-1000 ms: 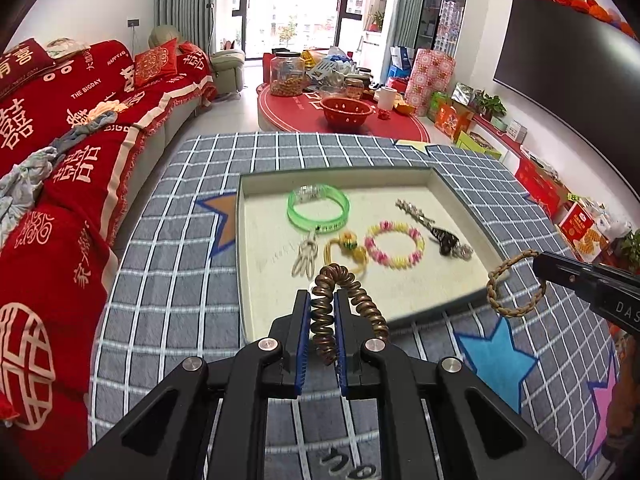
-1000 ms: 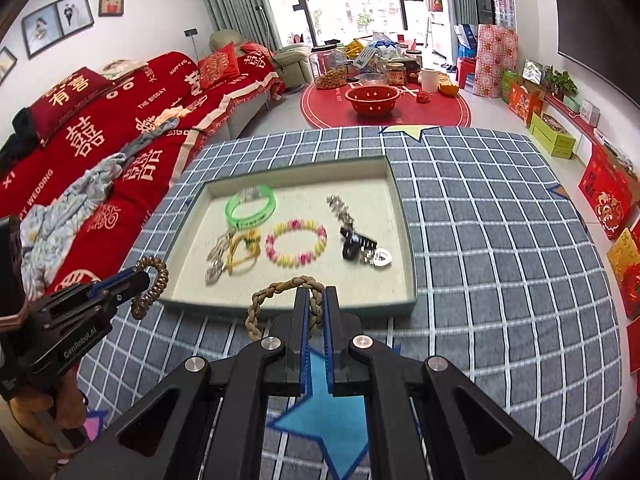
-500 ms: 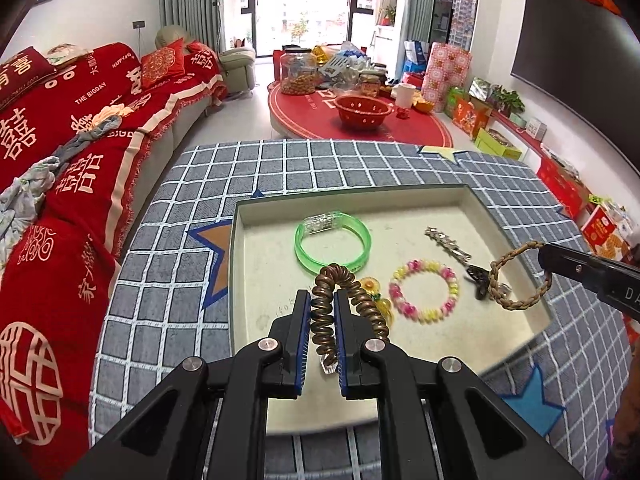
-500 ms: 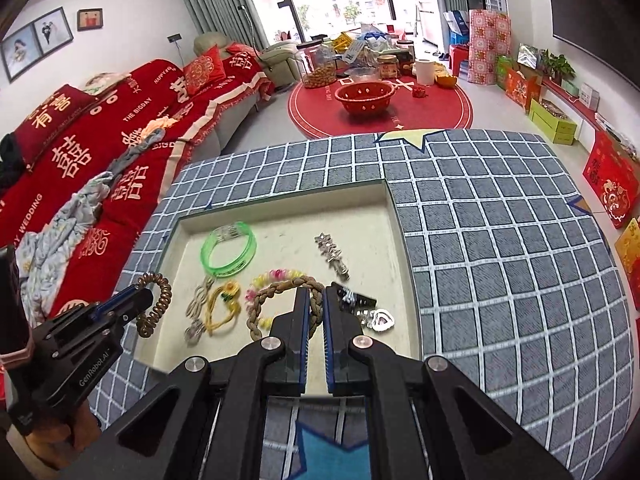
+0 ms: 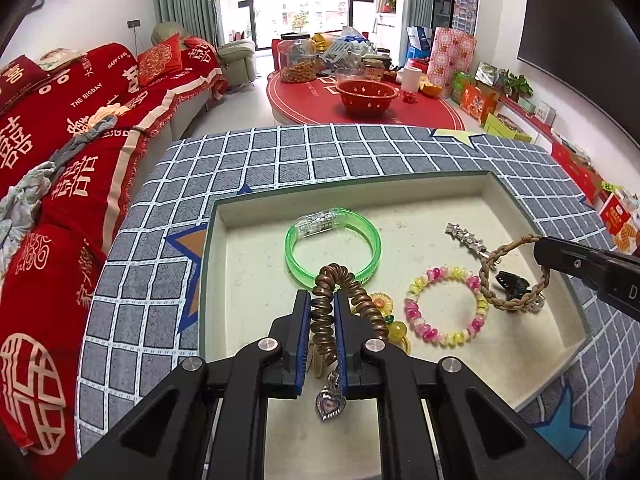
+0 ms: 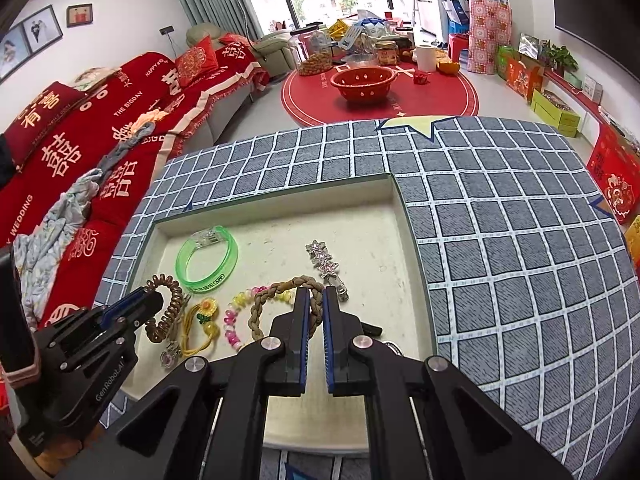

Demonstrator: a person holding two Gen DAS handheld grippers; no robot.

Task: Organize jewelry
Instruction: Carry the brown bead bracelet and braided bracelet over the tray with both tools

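Note:
A shallow cream tray [image 5: 360, 187] [image 6: 276, 192] lies on the checked grey cloth. My left gripper [image 5: 322, 300] is shut on a brown spiral hair tie [image 5: 340, 276], held above the tray's near left part. My right gripper [image 6: 315, 296] is shut on a tan braided bracelet [image 6: 276, 292] [image 5: 490, 276] over the tray's near middle. In the tray lie a green bangle [image 5: 332, 246] [image 6: 208, 258], a pink and yellow bead bracelet [image 5: 444, 306], a silver star hair clip [image 5: 468, 238] [image 6: 324, 262], a yellow flower tie [image 6: 202, 320], a heart pendant [image 5: 330, 404] and a black clip [image 5: 512, 282].
A red-covered sofa [image 5: 60, 128] runs along the left of the table. Beyond the table's far edge a round red table [image 5: 360, 100] holds a red colander, jars and boxes. More boxes line the right wall [image 6: 552, 92]. Checked cloth [image 6: 520, 240] lies to the tray's right.
Both grippers have moved forward and down from the tray's near edge to over its inside, each still holding its piece. The tray's items now sit closer below them.

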